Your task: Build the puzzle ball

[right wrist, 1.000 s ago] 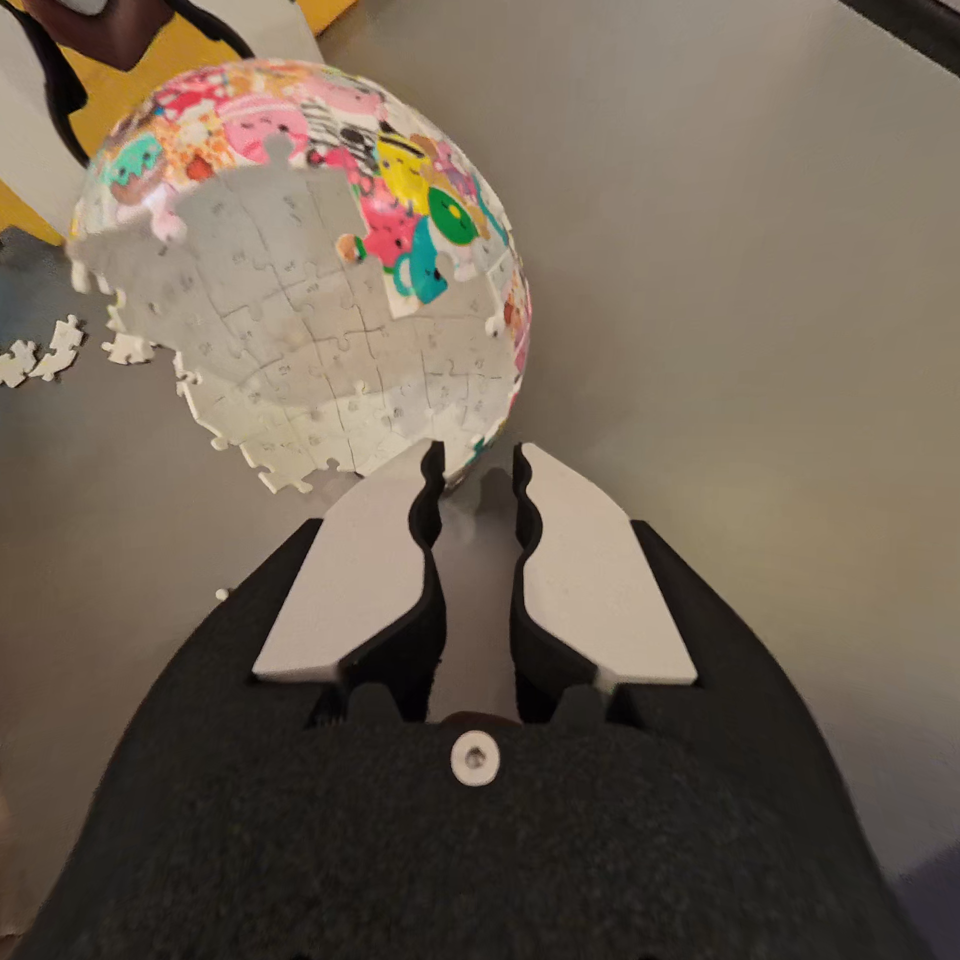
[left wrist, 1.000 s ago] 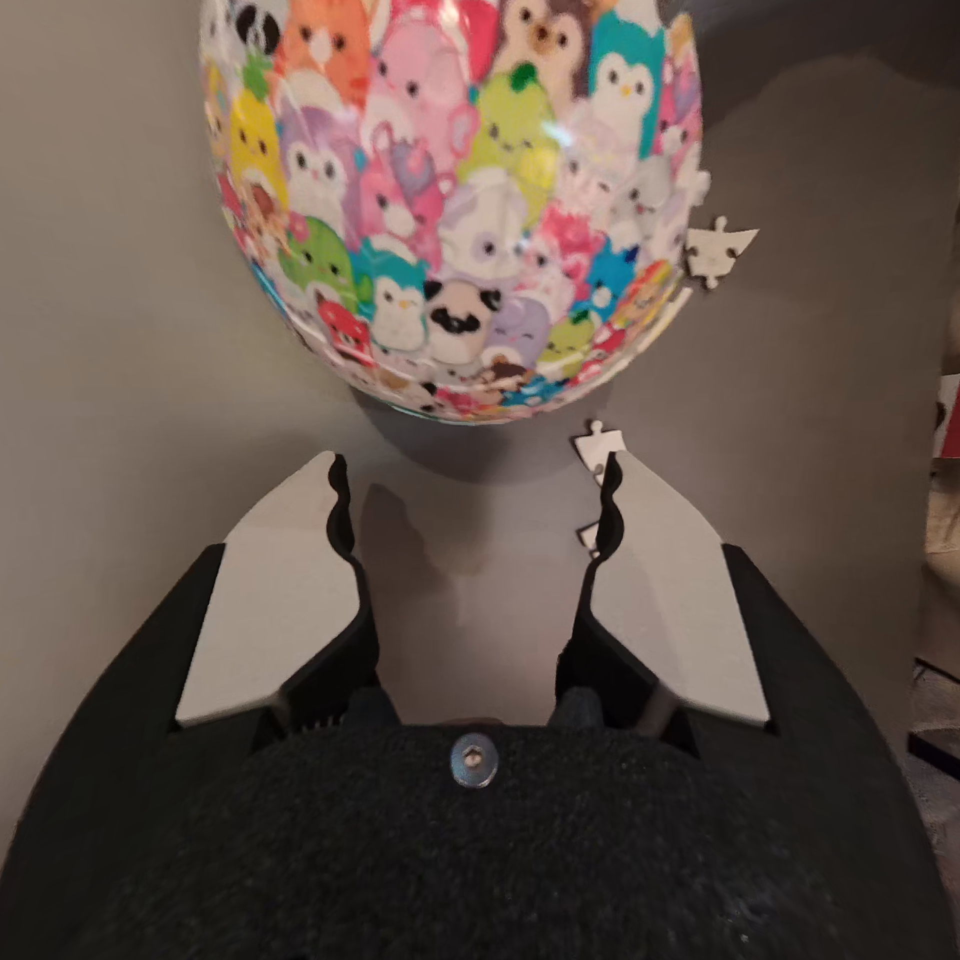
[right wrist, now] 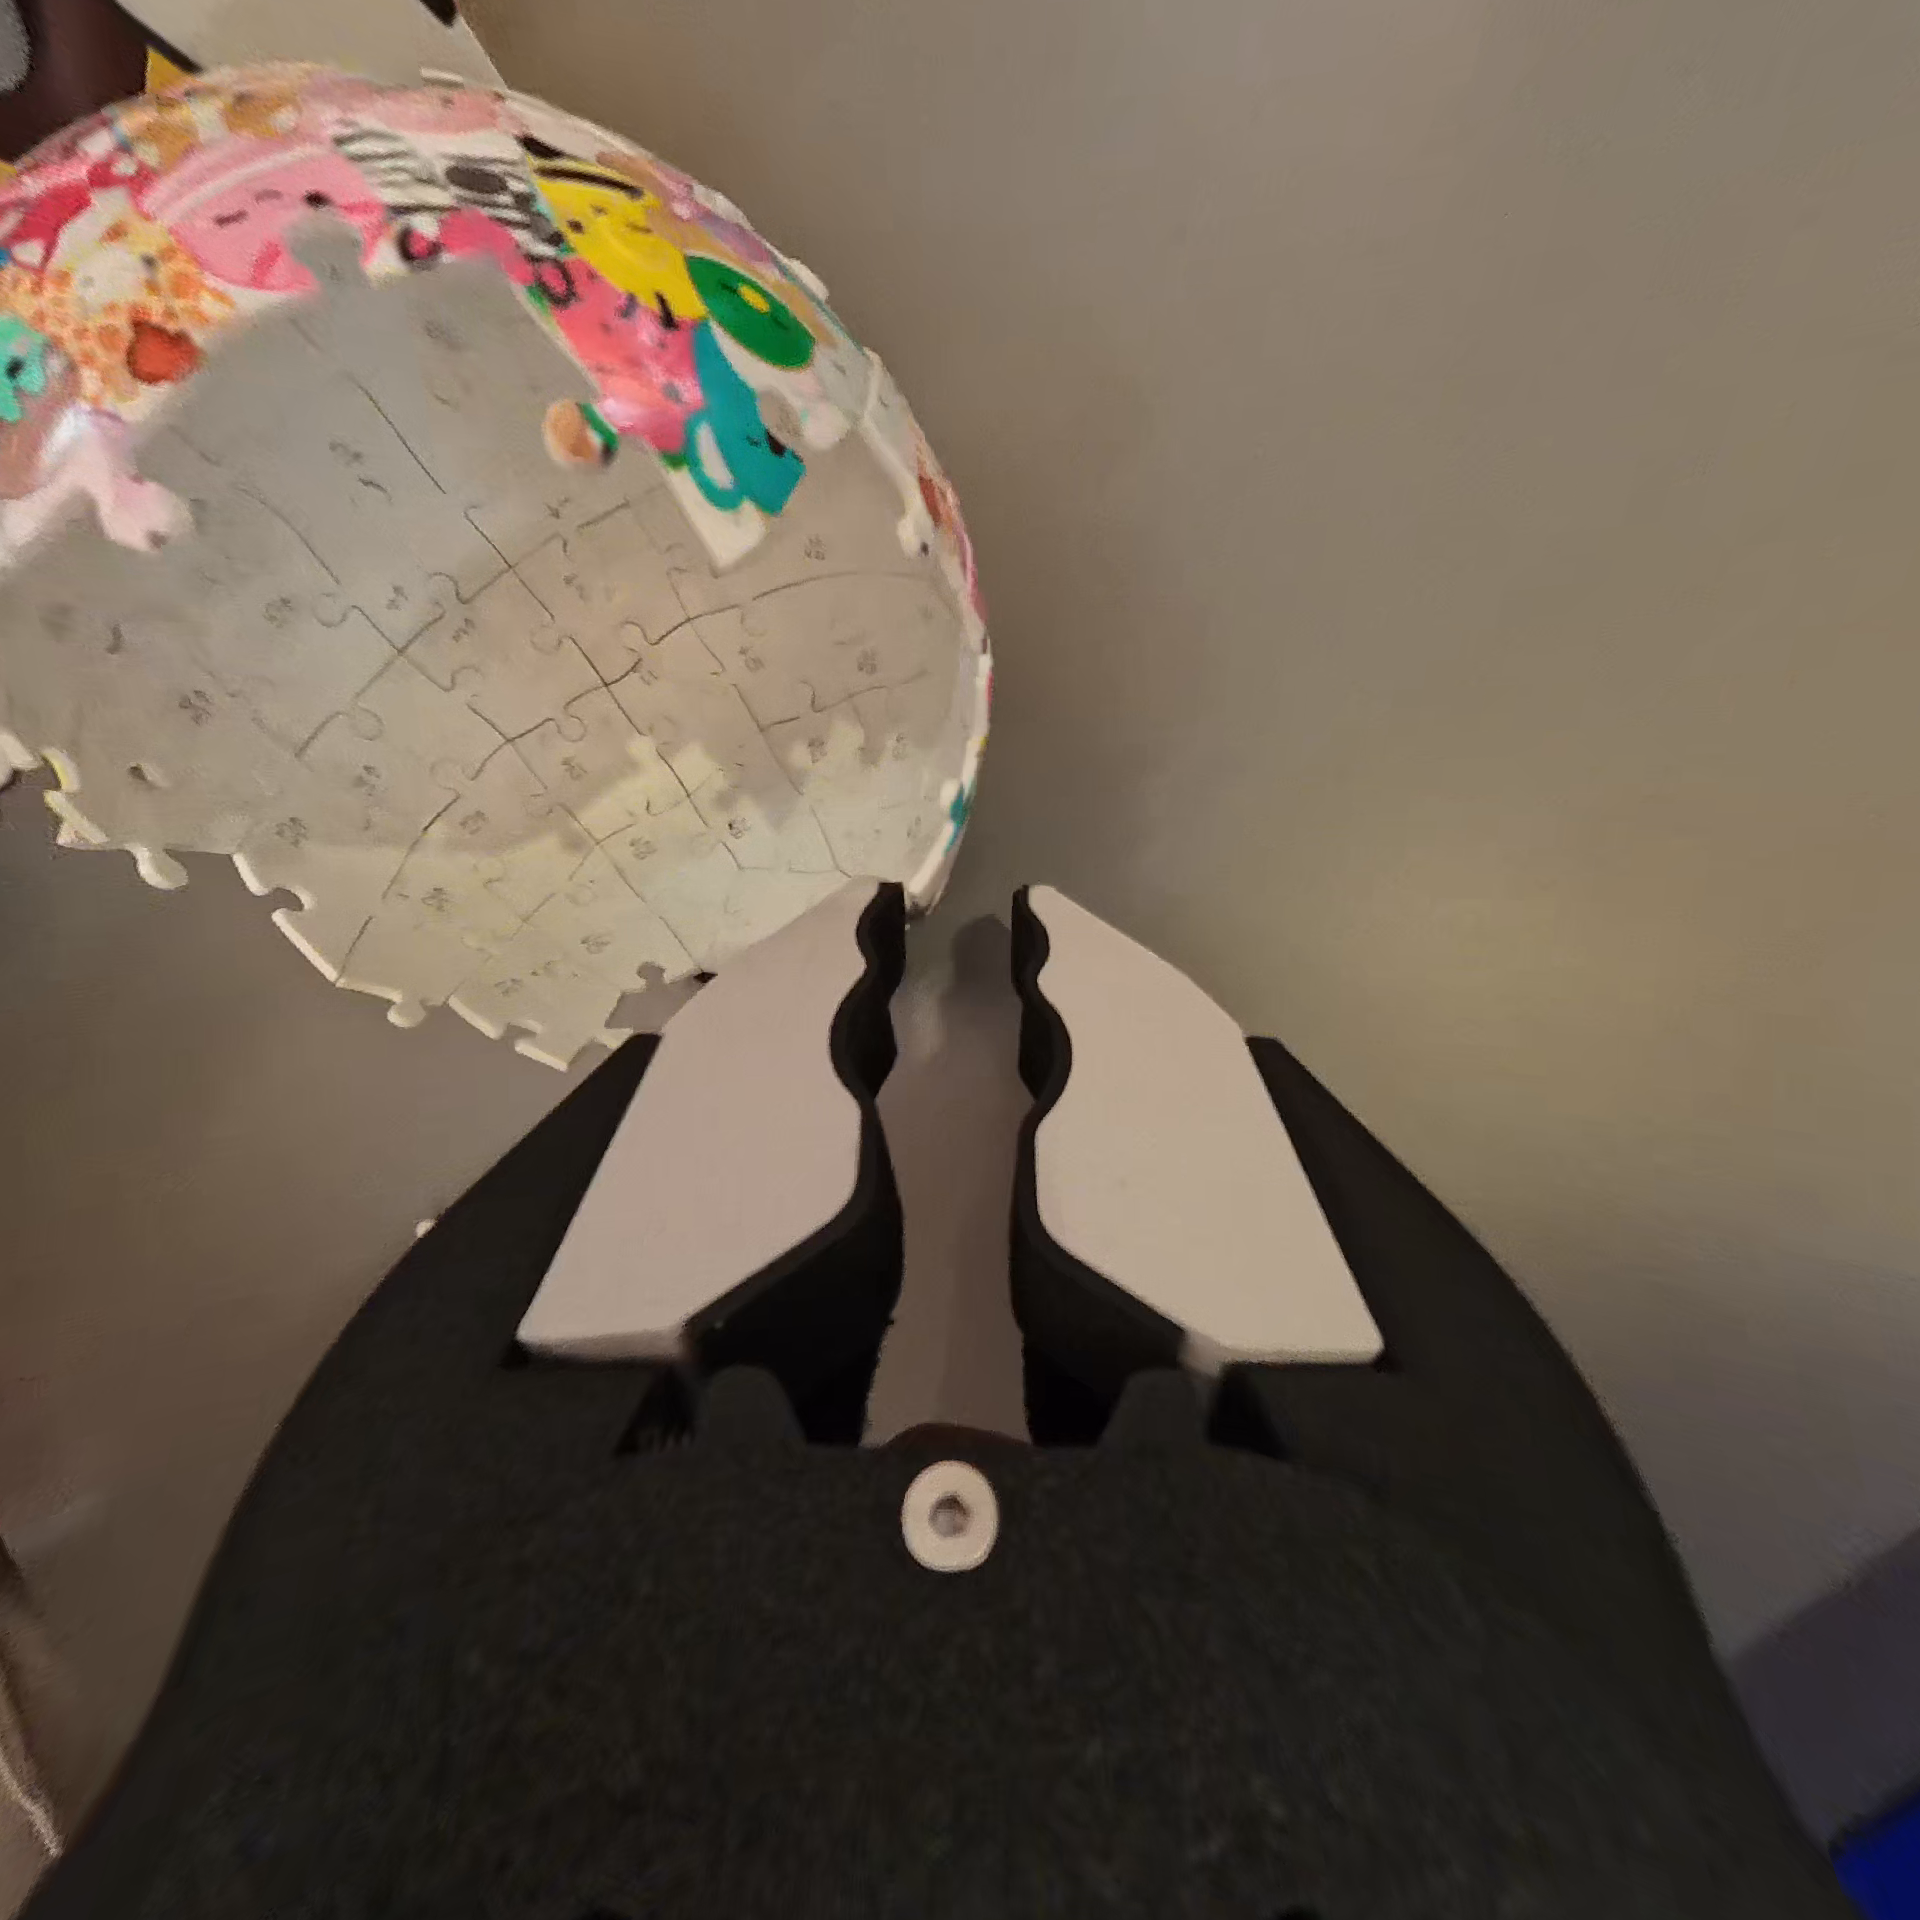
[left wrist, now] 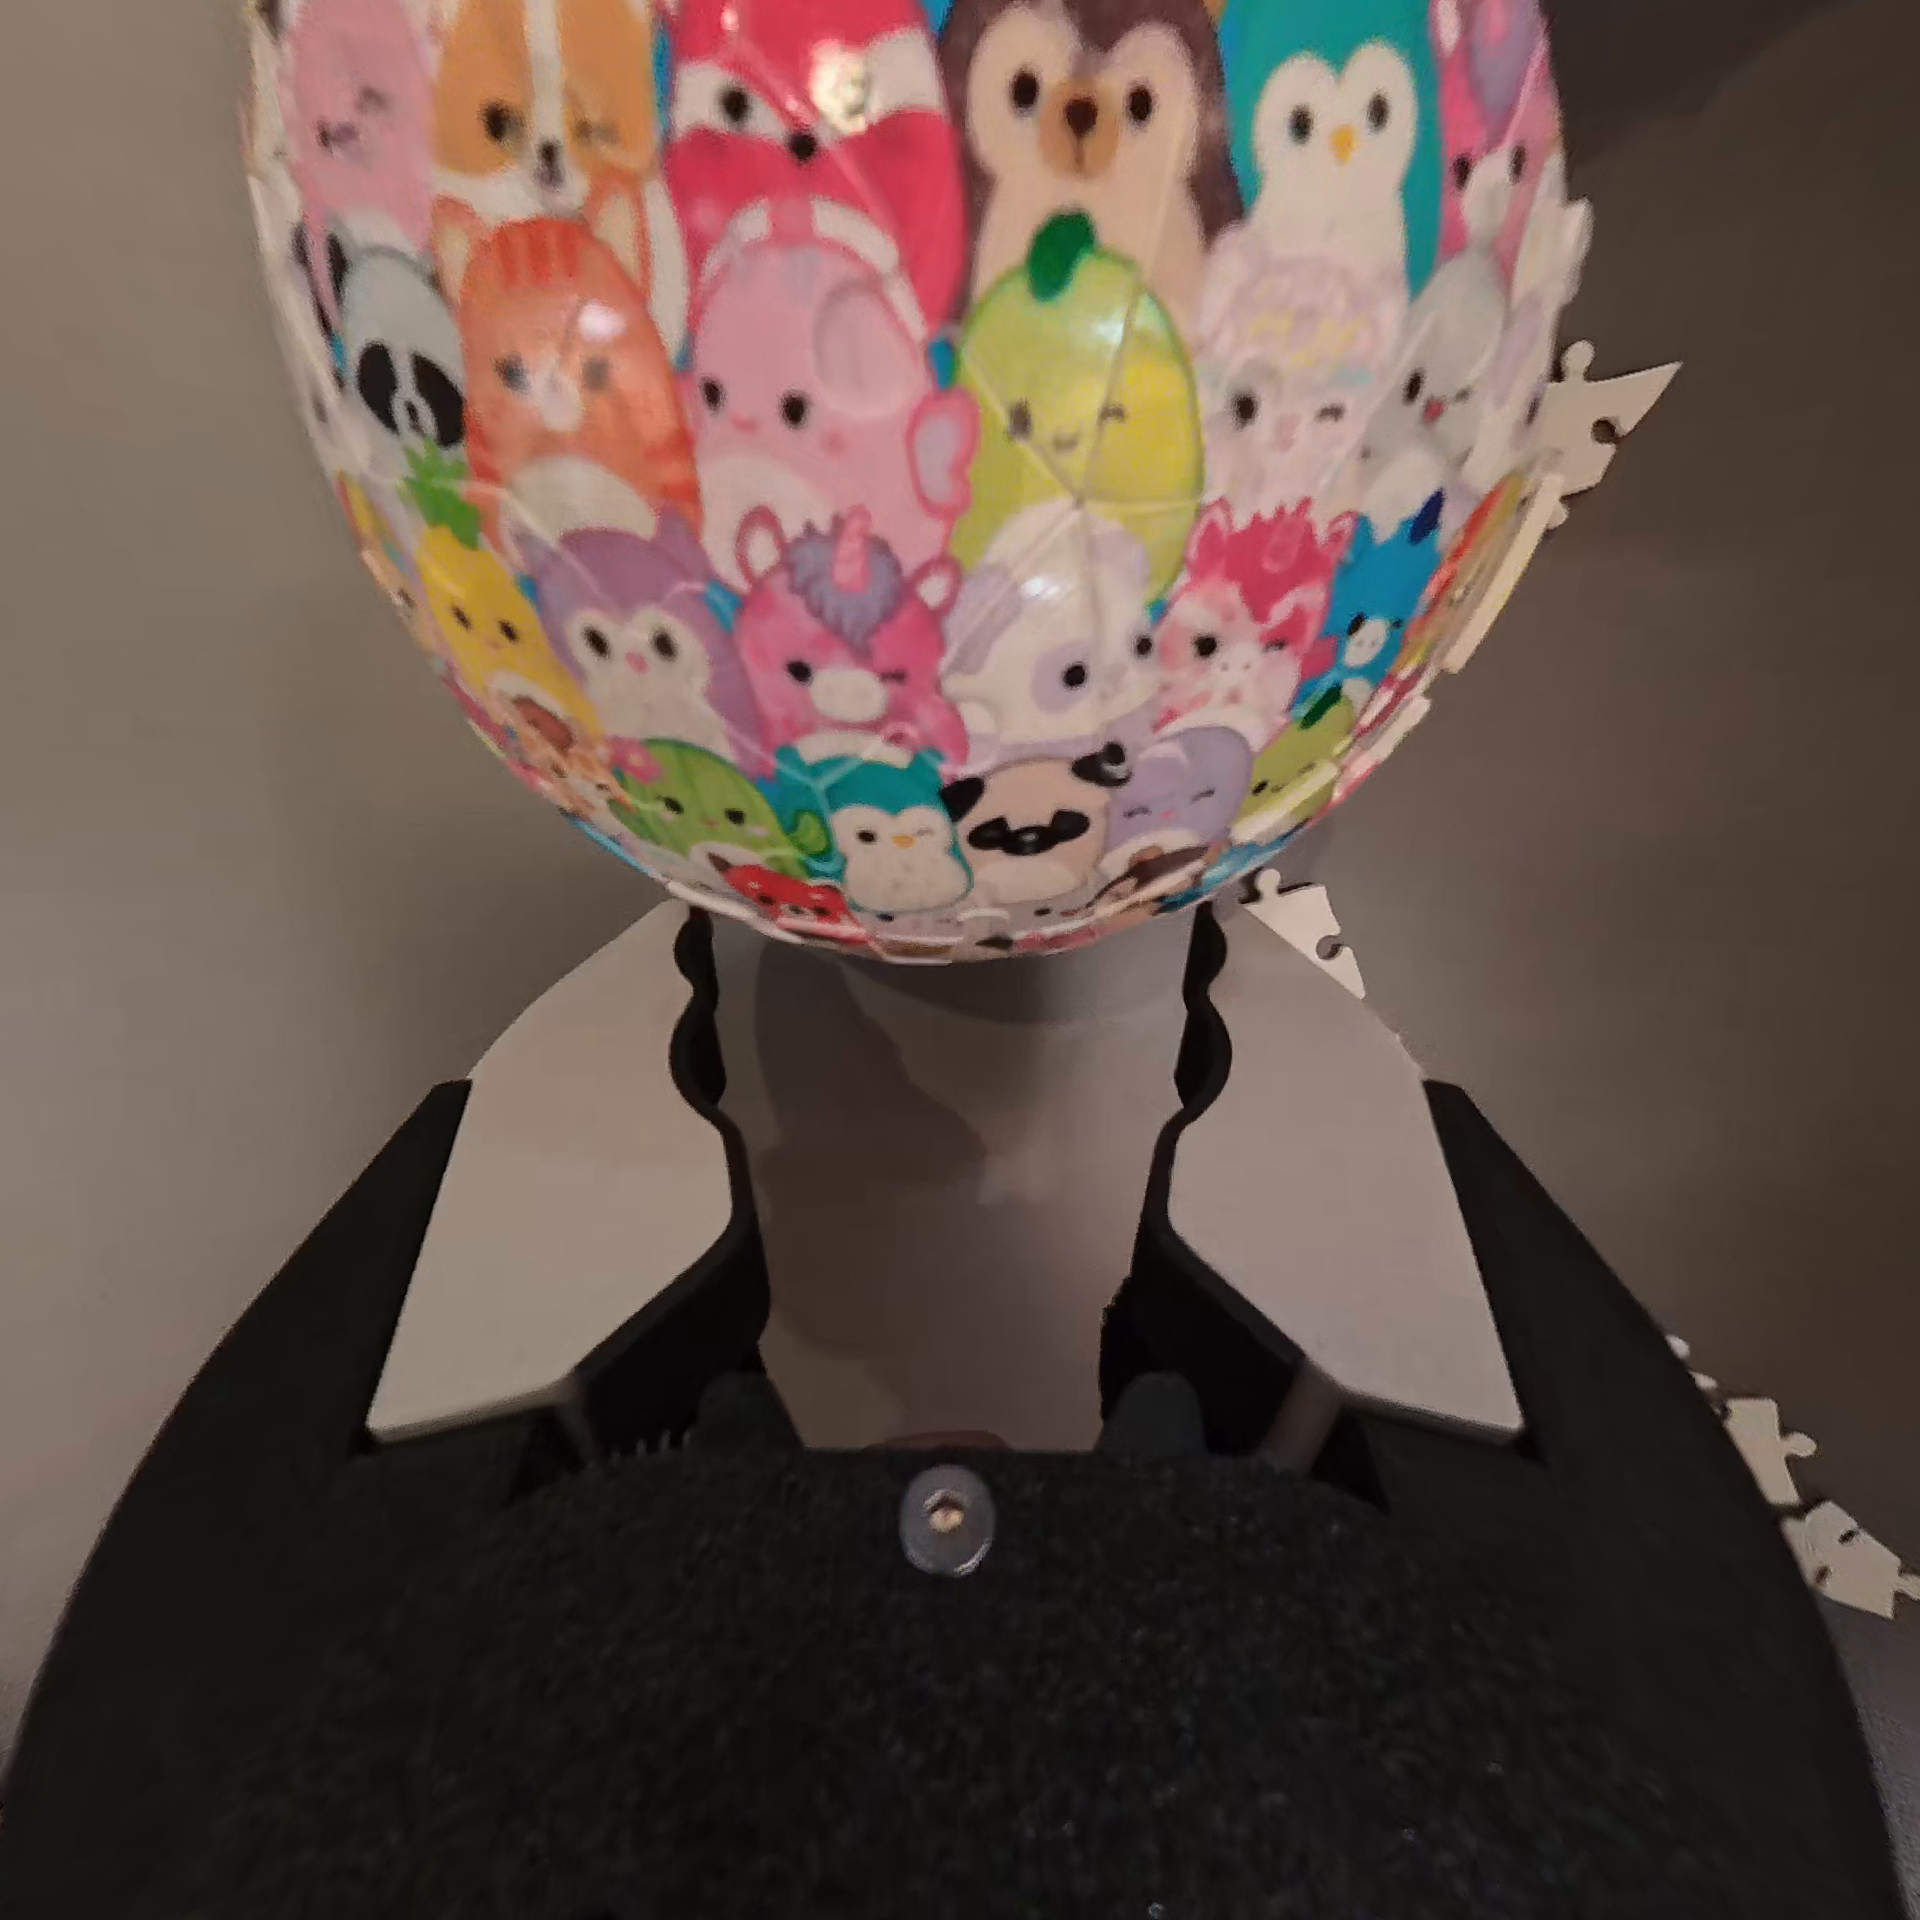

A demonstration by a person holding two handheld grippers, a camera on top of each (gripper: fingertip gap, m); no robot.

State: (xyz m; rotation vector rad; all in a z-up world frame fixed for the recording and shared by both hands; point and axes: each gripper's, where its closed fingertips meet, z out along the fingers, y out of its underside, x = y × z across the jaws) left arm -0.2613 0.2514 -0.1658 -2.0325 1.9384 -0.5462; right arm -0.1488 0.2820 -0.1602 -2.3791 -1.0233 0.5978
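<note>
The puzzle ball is a partly built hollow shell printed with colourful plush animals, standing on a grey table. My left gripper is open and empty, its fingertips right at the ball's lower edge. In the right wrist view the ball shows its white inner side through a large gap with jagged edges. My right gripper has its jaws narrowly apart and empty, its left fingertip at the ball's lower right rim. Loose white pieces lie by the ball and at its right side.
More loose puzzle pieces lie on the table at the right edge of the left wrist view. A yellow and white object shows behind the ball in the right wrist view. A blue thing sits at the bottom right corner. Tip to tip, the grippers are about 12 cm apart.
Both grippers have moved closer to the ball, which now looks larger in both views. The left gripper's fingertips now reach the ball's lower edge.
</note>
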